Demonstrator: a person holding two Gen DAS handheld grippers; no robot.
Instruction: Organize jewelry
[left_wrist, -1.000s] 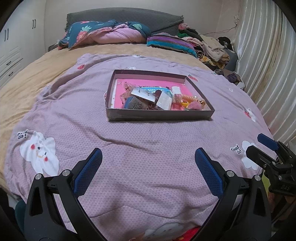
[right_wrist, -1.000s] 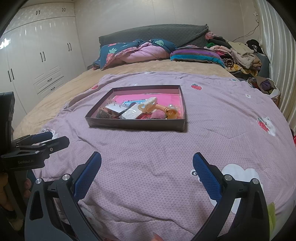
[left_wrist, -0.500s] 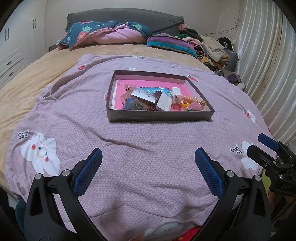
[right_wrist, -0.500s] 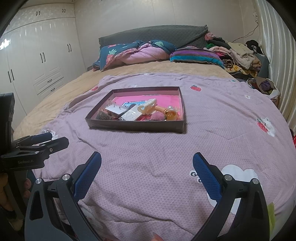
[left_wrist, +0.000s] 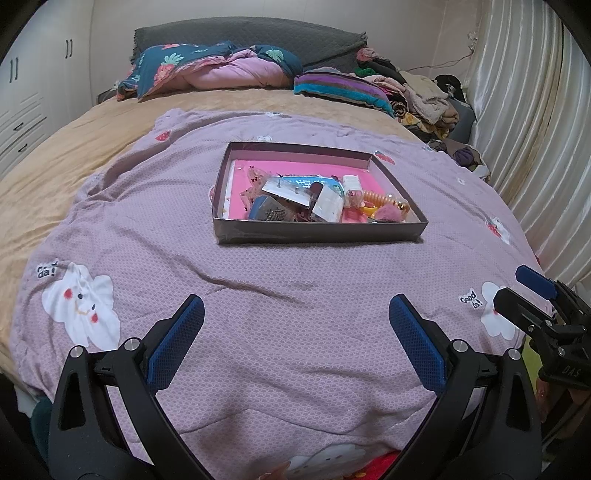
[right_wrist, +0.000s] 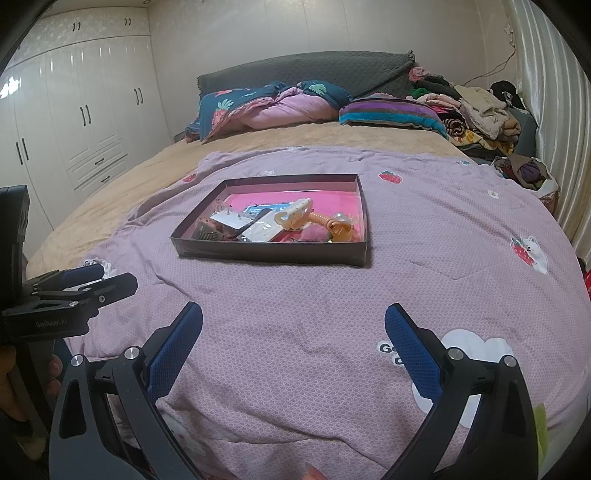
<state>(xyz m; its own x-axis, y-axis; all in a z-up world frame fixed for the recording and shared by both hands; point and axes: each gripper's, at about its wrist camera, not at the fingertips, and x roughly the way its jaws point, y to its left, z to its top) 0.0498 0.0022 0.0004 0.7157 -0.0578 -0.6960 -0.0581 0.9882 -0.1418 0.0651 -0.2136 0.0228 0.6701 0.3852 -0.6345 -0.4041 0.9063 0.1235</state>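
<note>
a shallow dark cardboard box with a pink bottom (left_wrist: 317, 232) sat on the purple quilt with white cloud and strawberry pictures (left_wrist: 258, 302), in the middle of the bed and well away from both tools. the jewelry and hair things lay in a jumbled pile inside the box, mostly near its front wall. there was a cream plastic hair claw (right_wrist: 295, 216), an orange coiled hair tie (right_wrist: 325, 221), a fuzzy pink pompom (right_wrist: 314, 233), and some flat white cards with earrings (left_wrist: 284, 190). the left tool (left_wrist: 295, 328) was held above the near part of the quilt with its two blue-padded fingers (left_wrist: 177, 343) spread wide apart, gripping nothing. the right tool (right_wrist: 293, 328) was held just the same way, its fingers wide apart with nothing between them. each tool showed at the edge of the other's view. a tan blanket (right_wrist: 147, 177) covered the far part of the bed, with a dark blue strawberry quilt bundle (right_wrist: 266, 103) by the grey headboard (right_wrist: 306, 68).
</note>
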